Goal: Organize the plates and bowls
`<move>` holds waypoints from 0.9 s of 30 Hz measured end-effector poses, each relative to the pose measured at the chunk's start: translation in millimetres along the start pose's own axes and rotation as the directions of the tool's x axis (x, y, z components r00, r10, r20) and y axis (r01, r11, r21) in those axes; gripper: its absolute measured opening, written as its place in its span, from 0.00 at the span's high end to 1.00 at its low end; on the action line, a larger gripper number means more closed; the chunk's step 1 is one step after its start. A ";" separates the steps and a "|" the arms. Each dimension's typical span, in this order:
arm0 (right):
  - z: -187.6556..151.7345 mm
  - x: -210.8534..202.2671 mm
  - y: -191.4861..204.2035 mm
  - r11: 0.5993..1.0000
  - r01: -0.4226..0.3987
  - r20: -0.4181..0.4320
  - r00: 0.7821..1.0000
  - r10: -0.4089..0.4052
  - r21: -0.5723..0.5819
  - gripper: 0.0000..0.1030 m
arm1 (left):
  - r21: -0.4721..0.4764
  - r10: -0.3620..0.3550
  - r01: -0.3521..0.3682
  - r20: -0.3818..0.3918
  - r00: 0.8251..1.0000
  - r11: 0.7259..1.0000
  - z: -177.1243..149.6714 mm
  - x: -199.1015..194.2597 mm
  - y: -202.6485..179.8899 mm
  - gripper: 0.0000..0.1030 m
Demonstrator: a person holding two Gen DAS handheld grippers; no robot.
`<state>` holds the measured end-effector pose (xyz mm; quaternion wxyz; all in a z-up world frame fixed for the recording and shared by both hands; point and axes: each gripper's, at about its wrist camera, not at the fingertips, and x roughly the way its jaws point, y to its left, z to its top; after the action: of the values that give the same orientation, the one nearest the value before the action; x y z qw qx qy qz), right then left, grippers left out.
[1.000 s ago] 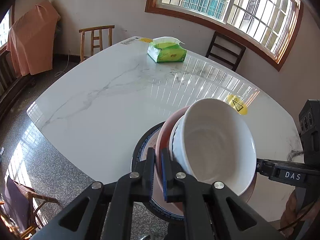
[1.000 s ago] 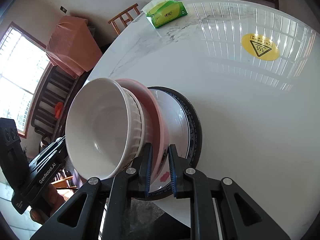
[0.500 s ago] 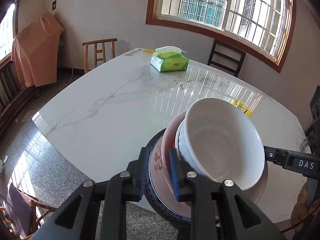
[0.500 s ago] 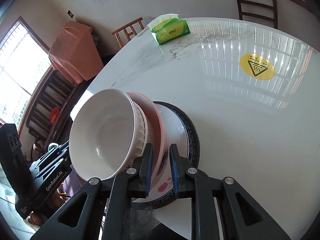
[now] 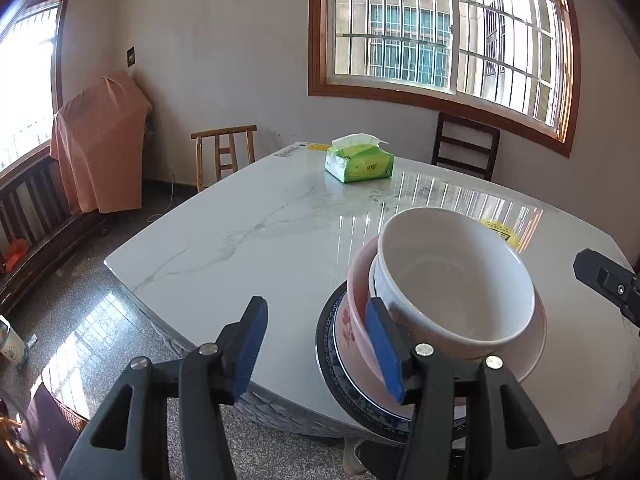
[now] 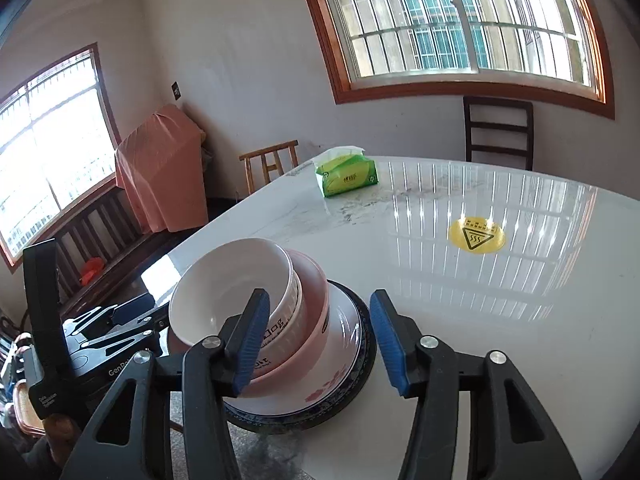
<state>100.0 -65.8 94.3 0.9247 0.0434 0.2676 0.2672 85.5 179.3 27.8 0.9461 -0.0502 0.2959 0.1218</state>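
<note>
You get bright daylight from the barred wooden-framed window (image 5: 440, 36), throwing striped glare across the glossy white marble surface (image 6: 500, 216). Fisheye bending curves the edges, and your corners go dark and blurred.

Bowls (image 5: 456, 280) on plate (image 6: 352, 356), table (image 5: 260, 232) edge

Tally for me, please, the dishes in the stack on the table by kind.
Bowls: 2, the white bowl nested in the pink bowl.
Plates: 2, the floral plate on the dark-rimmed plate.
Total: 4 dishes.
</note>
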 end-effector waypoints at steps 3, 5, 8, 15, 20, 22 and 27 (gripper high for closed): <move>-7.8 -11.8 7.4 1.000 0.008 0.066 0.998 -0.008 -0.006 0.35 | -0.009 0.002 -0.002 0.049 0.999 1.000 -6.9 -14.4 2.2 0.48; -10.9 -15.8 12.4 1.000 0.001 0.091 0.996 0.000 -0.004 0.32 | -0.014 -0.002 0.003 0.073 0.997 1.000 -10.4 -24.0 3.0 0.48; -17.0 -26.4 16.9 1.000 -0.015 0.117 0.993 0.015 0.000 0.26 | -0.009 0.005 -0.004 0.099 0.995 1.000 -16.1 -38.5 0.4 0.48; -34.2 -51.5 28.8 0.999 0.014 0.205 0.979 -0.007 -0.037 0.12 | 0.004 -0.031 0.031 0.134 0.990 1.000 -24.2 -64.2 -19.2 0.48; -40.1 -74.4 30.2 0.997 0.057 0.296 0.954 -0.039 -0.049 0.02 | 0.017 -0.010 0.006 0.213 0.977 1.000 -25.6 -88.0 -32.7 0.48; -40.3 -81.3 29.5 0.997 0.065 0.321 0.946 -0.046 -0.048 0.00 | 0.024 0.000 -0.006 0.252 0.968 1.000 -25.7 -99.1 -37.3 0.45; -42.4 -91.3 22.1 0.999 0.049 0.326 0.944 -0.045 -0.005 0.00 | -0.024 0.024 -0.017 0.323 0.946 1.000 -22.5 -128.9 -38.3 0.23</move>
<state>2.4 -96.8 106.2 0.9626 0.0745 0.1104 0.2360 -19.3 112.7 83.9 0.9799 -0.0363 0.1362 0.1413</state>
